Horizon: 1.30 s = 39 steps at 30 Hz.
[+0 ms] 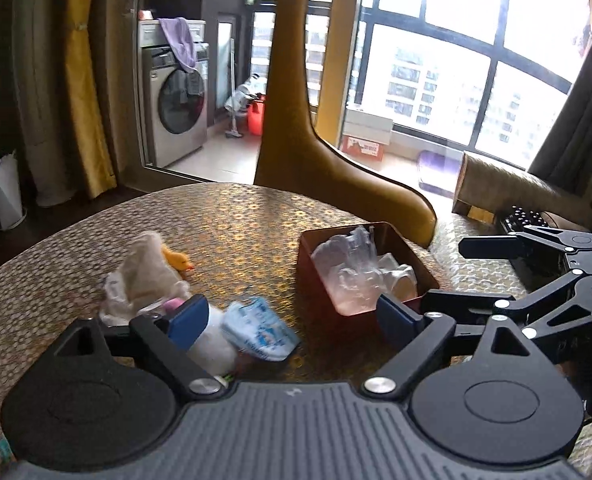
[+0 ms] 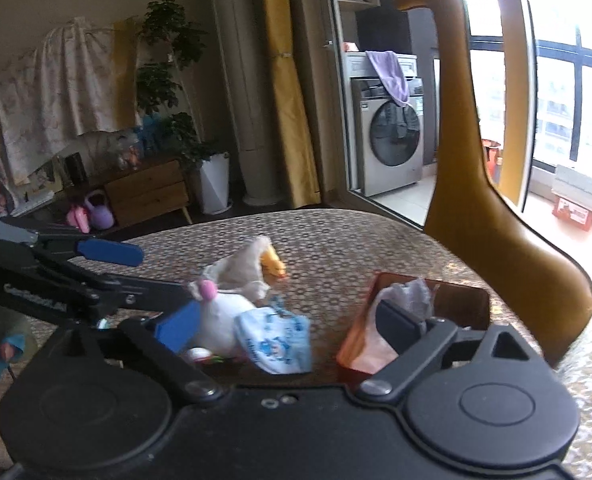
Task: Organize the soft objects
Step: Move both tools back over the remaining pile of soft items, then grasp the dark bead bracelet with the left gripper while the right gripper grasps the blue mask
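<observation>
A red-brown box (image 1: pixel 307 252) (image 2: pixel 465 294) on the round table holds clear plastic and white soft things (image 1: pixel 355 268). A white plush duck with a yellow beak (image 1: pixel 152 268) (image 2: pixel 252 266), a white plush with a pink ear (image 2: pixel 224 312) (image 1: pixel 212 344) and a blue-and-white packet (image 1: pixel 260 328) (image 2: pixel 276 338) lie together left of the box. My left gripper (image 1: pixel 292 320) is open and empty, over the packet and the box's near corner. My right gripper (image 2: pixel 292 328) is open and empty, just before the packet and box.
The table has a gold patterned cloth (image 1: pixel 232 220). A tall yellow giraffe figure (image 1: pixel 292 120) (image 2: pixel 463 152) stands behind the box. A keyboard (image 1: pixel 523 220) lies at the right. A washing machine (image 1: pixel 176 100) and windows are beyond.
</observation>
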{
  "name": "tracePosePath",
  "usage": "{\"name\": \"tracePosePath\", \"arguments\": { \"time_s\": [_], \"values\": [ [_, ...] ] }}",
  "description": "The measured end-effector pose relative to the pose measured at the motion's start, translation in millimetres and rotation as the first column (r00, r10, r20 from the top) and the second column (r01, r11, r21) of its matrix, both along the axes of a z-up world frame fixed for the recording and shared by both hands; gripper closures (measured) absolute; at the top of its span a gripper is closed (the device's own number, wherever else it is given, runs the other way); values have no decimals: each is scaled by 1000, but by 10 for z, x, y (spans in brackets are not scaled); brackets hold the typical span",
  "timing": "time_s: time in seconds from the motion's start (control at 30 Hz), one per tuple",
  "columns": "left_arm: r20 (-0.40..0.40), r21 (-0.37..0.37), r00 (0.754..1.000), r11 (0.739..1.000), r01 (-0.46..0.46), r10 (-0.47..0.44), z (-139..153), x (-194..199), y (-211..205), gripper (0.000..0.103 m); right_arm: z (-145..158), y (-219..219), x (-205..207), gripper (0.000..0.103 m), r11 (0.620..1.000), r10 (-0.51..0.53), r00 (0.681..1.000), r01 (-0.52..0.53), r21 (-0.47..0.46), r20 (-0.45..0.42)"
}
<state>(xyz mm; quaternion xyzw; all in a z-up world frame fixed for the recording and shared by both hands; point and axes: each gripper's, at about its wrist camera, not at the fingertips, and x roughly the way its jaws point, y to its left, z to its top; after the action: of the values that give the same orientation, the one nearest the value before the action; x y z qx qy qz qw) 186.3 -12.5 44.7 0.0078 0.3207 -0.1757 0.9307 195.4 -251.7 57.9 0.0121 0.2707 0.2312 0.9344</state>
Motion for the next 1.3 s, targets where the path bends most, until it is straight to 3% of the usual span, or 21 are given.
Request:
{"name": "tracePosePath", "arguments": {
  "time_s": [0.1, 0.13, 0.53, 0.9, 1.3],
  "values": [
    [1, -23, 1000, 1000, -21, 21, -54, -97, 220, 6, -45, 138, -29, 5, 1000, 20, 1000, -20, -3, 3],
    [-4, -30, 999, 999, -32, 31, -79, -118, 293, 0, -65, 184, -42, 5, 1000, 23, 1000, -23, -4, 3],
    [-29, -53, 991, 990, -133, 132, -611, -370, 922, 0, -491, 596, 42, 5, 999, 38, 997, -40, -19, -60],
    [-55, 32, 985, 986, -163, 165, -1285, -475, 929, 0, -959, 841, 320, 11, 991, 57, 990, -72, -112, -132],
    [-90, 102, 968, 969, -224, 234, -1848, -263, 797, 0, -1409, 1123, 591, 25, 947, 108, 983, -148, -285, -152]
  ]
}}
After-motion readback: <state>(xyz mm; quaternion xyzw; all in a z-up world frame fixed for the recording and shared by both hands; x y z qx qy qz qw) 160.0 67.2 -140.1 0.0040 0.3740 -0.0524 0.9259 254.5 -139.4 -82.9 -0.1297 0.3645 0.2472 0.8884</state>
